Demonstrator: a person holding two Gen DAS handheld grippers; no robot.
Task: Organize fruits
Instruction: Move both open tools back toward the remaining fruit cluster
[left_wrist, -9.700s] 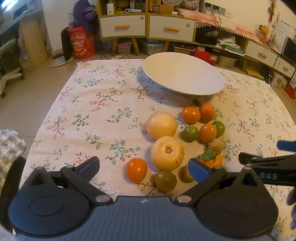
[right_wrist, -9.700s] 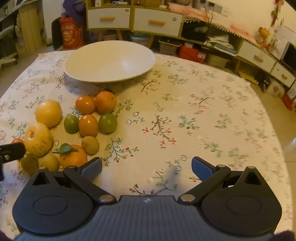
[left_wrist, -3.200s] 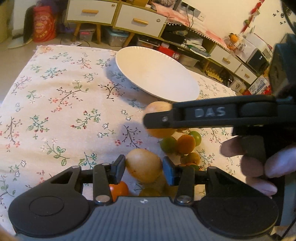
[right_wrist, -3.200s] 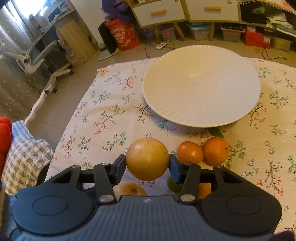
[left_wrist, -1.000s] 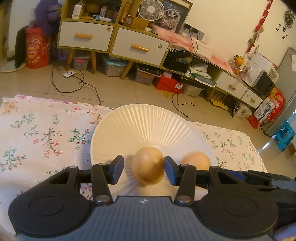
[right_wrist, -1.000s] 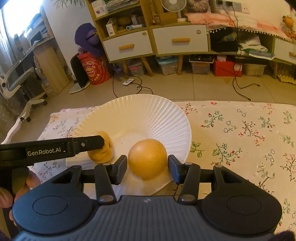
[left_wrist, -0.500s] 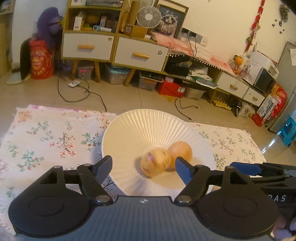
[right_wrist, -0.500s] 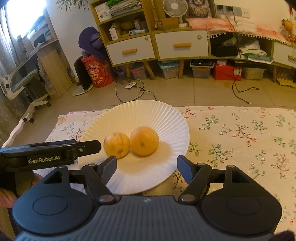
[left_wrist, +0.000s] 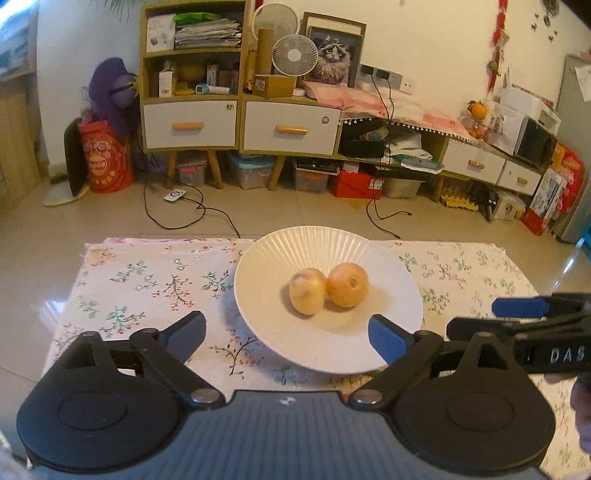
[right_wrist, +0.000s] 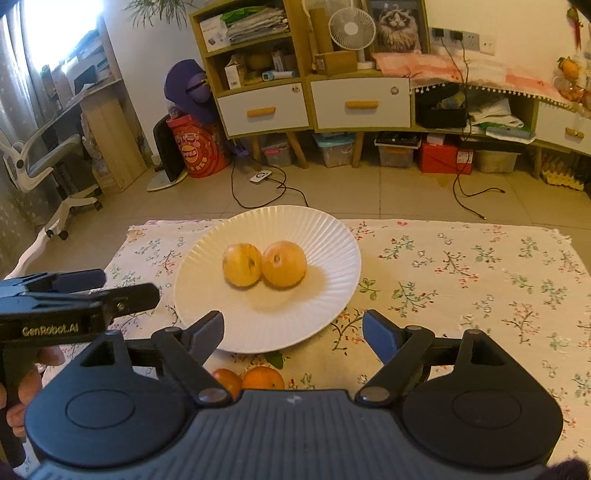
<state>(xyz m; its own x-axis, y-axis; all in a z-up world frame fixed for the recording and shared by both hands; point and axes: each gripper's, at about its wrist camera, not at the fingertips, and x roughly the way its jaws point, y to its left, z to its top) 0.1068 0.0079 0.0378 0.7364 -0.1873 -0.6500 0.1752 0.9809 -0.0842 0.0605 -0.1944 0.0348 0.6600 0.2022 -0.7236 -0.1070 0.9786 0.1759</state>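
Observation:
Two large yellow fruits lie side by side, touching, in the middle of the white ribbed plate (left_wrist: 258, 295): the left fruit (left_wrist: 306, 292) and the right fruit (left_wrist: 347, 284). They also show in the right wrist view (right_wrist: 242, 264) (right_wrist: 283, 264) on the plate (right_wrist: 332, 280). My left gripper (left_wrist: 286, 332) is open and empty, above the plate's near rim. My right gripper (right_wrist: 293, 330) is open and empty, near the plate's front edge. Two small orange fruits (right_wrist: 262, 378) lie on the cloth under the right gripper.
The floral tablecloth (left_wrist: 147, 280) covers the table; its far edge lies just beyond the plate. The right gripper shows at the right in the left wrist view (left_wrist: 524, 321), and the left gripper at the left in the right wrist view (right_wrist: 74, 295). Cabinets (left_wrist: 240, 122) stand behind.
Both grippers let go of their yellow fruits onto the plate, opened wide, and have drawn back and up. The two fruits rolled together and now rest touching.

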